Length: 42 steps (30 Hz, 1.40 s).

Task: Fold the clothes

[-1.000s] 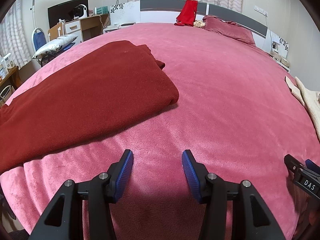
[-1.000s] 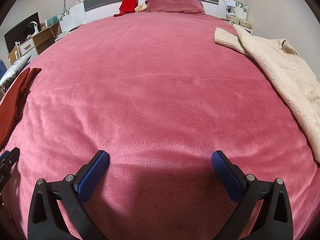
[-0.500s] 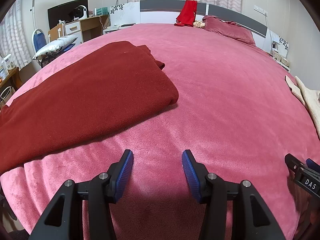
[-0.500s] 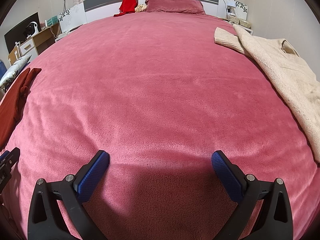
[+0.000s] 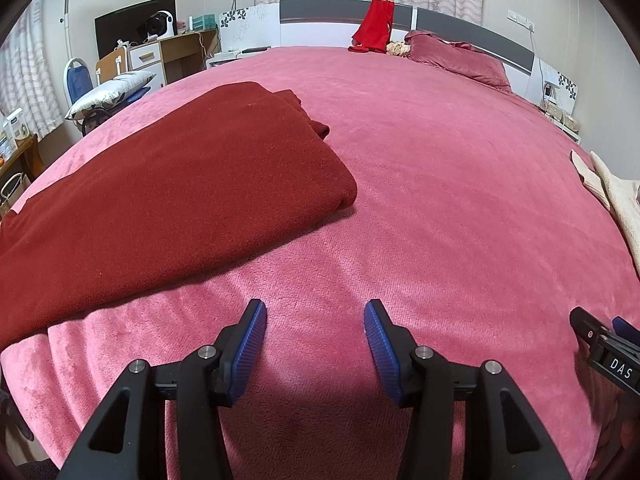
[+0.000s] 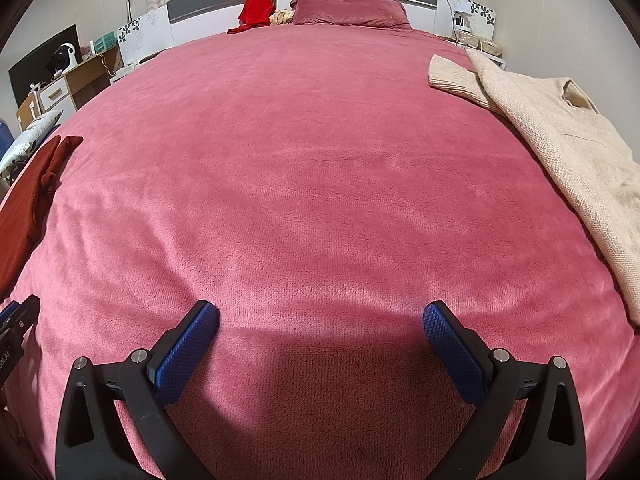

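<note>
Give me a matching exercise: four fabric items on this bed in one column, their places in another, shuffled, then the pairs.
Items:
1. dark red garment
2. beige sweater
3. bright red cloth
4. pink pillow

Places:
A. draped over the headboard
B. bed's left side
C. at the bed's head, lying flat
D. bed's right edge

Pairs: 1-B, 2-D, 3-A, 4-C

**Readable lettering**

Showing white letters "DAS" on a small black label on the right claw (image 5: pixel 614 354), at the left wrist view's right edge. Appearing cut off at the right wrist view's left edge, on the left claw (image 6: pixel 12 332): "ot.AI", partly legible.
</note>
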Motion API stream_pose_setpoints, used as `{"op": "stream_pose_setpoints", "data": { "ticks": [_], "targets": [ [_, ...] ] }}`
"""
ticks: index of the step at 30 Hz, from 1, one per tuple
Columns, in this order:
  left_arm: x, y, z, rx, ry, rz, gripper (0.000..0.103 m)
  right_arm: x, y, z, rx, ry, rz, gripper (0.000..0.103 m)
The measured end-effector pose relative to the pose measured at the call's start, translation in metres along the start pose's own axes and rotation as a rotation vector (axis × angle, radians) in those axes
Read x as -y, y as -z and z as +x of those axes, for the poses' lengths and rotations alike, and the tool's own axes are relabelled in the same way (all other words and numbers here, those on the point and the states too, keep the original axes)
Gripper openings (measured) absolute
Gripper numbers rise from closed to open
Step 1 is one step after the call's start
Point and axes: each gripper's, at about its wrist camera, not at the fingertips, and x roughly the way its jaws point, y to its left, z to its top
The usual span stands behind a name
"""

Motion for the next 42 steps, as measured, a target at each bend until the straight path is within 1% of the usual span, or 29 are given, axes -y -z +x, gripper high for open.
{"op": "stream_pose_setpoints", "data": {
  "ticks": [29, 33, 35, 38, 42],
  "targets": [
    [-0.002, -0.002, 0.000, -0.013, 0.014, -0.008, 0.052, 0.002, 0.000, -0.002, -0.003, -0.001, -0.001, 0.103],
    [0.001, -0.005, -0.001, -0.019, -0.002, 0.004, 0.052, 0.004, -0.001, -0.001, -0.007, -0.004, 0.001, 0.103],
    [0.005, -0.007, -0.003, -0.018, -0.012, 0.026, 0.052, 0.004, -0.001, -0.001, -0.007, -0.007, 0.003, 0.103],
    [0.008, -0.008, -0.005, -0.016, 0.013, 0.031, 0.052, 0.005, -0.001, -0.001, -0.008, -0.011, 0.007, 0.103],
    [0.009, -0.012, -0.005, -0.033, 0.037, 0.022, 0.052, 0.006, -0.002, 0.001, -0.008, -0.012, 0.008, 0.103]
  ]
}}
